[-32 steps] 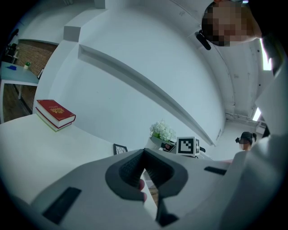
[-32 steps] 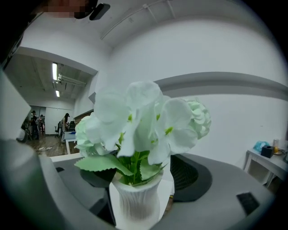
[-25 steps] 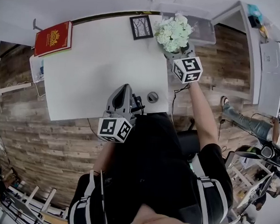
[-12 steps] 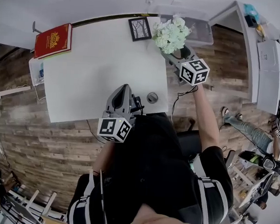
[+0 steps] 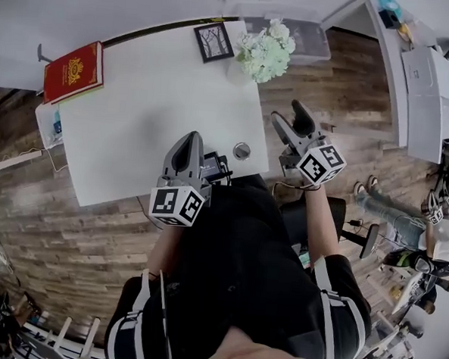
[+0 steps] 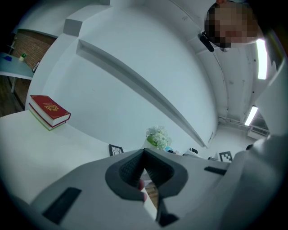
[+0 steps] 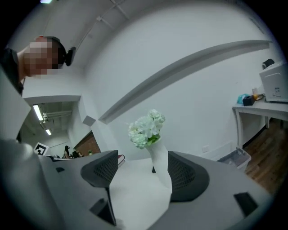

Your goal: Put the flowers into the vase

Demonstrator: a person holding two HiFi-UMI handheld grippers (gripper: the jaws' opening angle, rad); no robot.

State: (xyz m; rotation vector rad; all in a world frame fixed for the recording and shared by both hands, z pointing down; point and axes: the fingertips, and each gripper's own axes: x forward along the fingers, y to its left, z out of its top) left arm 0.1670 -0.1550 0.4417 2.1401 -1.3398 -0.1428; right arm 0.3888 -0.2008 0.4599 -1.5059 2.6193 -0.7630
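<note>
1. Evidently the main job looks done: the flowers point(image 5: 264, 50), a pale white-green bunch, stand upright in the white vase point(image 7: 158, 167) at the far right corner of the tabletop point(image 5: 153, 110).
2. Seen from the right gripper view, the stems go down into the vase's narrow neck and the blooms sit above its rim; no loose stem shows anywhere on the tabletop.
3. The right gripper point(image 5: 289, 118) hangs off the tabletop's right edge, over the wooden floor and well apart from the vase. Its jaws are spread wide and hold nothing; the vase merely shows far off between them.
4. The left gripper point(image 5: 188, 141) rests over the near edge of the tabletop, its jaws pressed together with nothing caught in them.
5. Other things lie untouched: a red book point(image 5: 73, 71) at the far left, a framed picture point(image 5: 213, 41) just beside the vase, and a round grey object point(image 5: 242, 150) near the front edge.
6. My judgement: nothing of the task seems left, short of perhaps checking that the bunch sits steady.
</note>
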